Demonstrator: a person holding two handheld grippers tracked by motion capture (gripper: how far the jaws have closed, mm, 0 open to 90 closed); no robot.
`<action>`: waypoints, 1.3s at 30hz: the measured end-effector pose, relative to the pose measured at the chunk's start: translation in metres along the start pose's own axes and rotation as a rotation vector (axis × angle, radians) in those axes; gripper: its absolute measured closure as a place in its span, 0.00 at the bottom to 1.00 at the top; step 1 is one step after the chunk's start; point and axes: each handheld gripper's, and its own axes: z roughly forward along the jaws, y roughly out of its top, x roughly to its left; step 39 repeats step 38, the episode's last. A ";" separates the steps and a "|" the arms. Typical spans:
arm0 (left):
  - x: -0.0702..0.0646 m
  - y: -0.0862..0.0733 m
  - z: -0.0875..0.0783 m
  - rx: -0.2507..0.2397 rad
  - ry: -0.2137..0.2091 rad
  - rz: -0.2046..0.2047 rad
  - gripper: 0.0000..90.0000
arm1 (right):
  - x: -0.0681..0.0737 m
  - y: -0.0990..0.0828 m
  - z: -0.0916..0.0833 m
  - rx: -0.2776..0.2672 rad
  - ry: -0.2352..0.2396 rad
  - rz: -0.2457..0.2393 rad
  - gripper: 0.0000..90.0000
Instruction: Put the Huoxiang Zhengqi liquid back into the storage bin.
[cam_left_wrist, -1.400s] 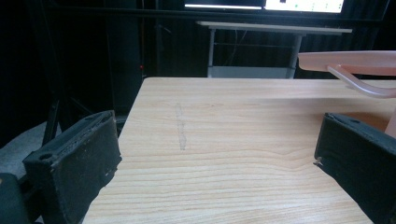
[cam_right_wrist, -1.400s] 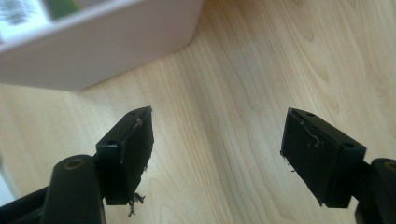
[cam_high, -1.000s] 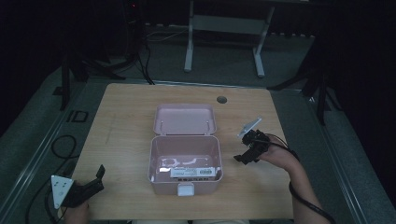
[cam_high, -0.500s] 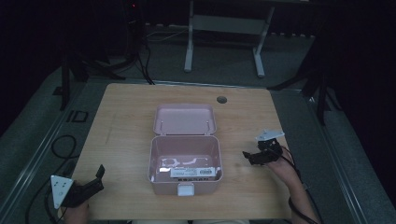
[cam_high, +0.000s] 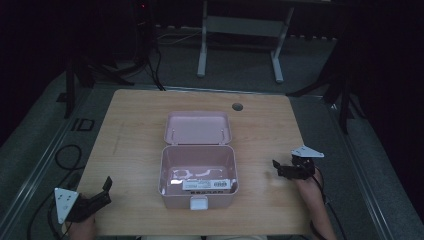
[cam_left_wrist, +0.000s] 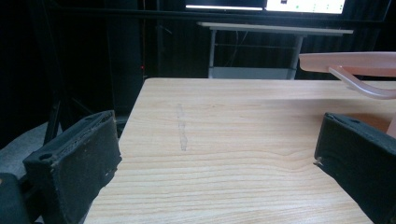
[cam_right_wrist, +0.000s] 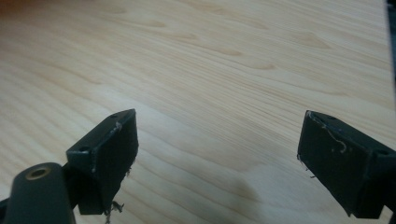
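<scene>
A pink plastic box (cam_high: 198, 197) stands open in the middle of the wooden table (cam_high: 135, 125), its lid (cam_high: 198, 128) laid back flat behind it. A white labelled packet (cam_high: 207, 184) lies on the box floor near the front wall. My left gripper (cam_high: 106, 187) rests open at the table's near left corner, well left of the box. In the left gripper view its jaws (cam_left_wrist: 215, 130) are spread wide over bare wood, with the pink lid (cam_left_wrist: 355, 65) at the upper right. My right gripper (cam_high: 277, 169) hovers open to the right of the box; its jaws (cam_right_wrist: 219, 123) hold nothing.
A round cable hole (cam_high: 237, 106) sits near the table's far edge. A metal stand (cam_high: 240, 30) and cables are on the dark floor beyond. Bare wood lies on both sides of the box.
My right gripper has drawn back from beside the box's hinge toward the near right of the table. The left gripper and the box have stayed put.
</scene>
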 end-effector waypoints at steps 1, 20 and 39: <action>0.000 0.000 0.000 0.000 0.000 0.000 0.00 | -0.001 -0.002 -0.001 -0.004 -0.009 0.012 0.13; -0.001 0.000 0.001 0.005 0.002 0.010 0.00 | -0.026 -0.031 -0.020 -0.120 -0.147 0.243 0.14; 0.000 0.001 0.001 0.006 0.002 0.000 0.00 | -0.026 -0.034 -0.018 -0.111 -0.166 0.240 0.14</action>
